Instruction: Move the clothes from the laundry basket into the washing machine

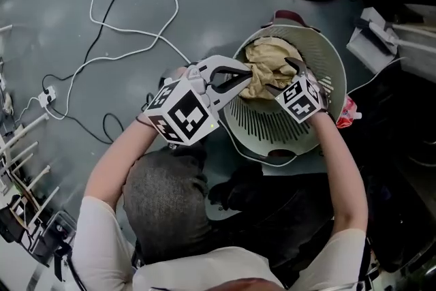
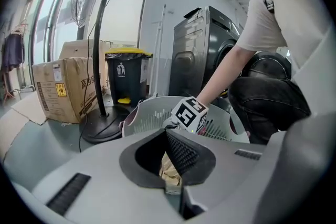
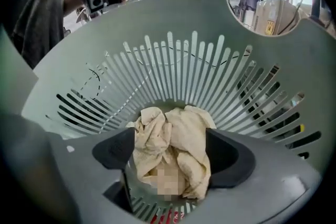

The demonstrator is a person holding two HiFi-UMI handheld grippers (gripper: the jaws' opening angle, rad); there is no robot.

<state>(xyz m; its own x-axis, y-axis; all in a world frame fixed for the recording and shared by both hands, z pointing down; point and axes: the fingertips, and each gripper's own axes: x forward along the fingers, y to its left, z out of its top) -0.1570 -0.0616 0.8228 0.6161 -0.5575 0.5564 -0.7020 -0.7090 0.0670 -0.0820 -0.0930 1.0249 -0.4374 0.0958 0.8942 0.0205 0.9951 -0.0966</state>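
Note:
A pale grey slatted laundry basket point(image 1: 337, 71) stands on the floor in front of the kneeling person. One crumpled beige cloth point(image 1: 269, 54) lies in it. My right gripper point(image 1: 285, 77) reaches down into the basket point(image 3: 173, 23), open, one jaw on each side of the cloth point(image 3: 173, 144). My left gripper point(image 1: 246, 80) hovers at the basket's left rim point(image 2: 152, 113), its tips together at the cloth's edge; whether they pinch it is unclear. A bit of cloth point(image 2: 170, 176) shows behind the tips of the left gripper point(image 2: 165, 134). The dark washing machine point(image 2: 210, 50) stands behind the basket.
A white cable point(image 1: 129, 3) loops over the grey floor to the left. A fan stand's round base point(image 2: 102, 131), a black bin with a yellow lid point(image 2: 126, 78) and a cardboard box point(image 2: 60, 89) stand beyond the basket. A red item point(image 1: 346, 112) lies by its right rim.

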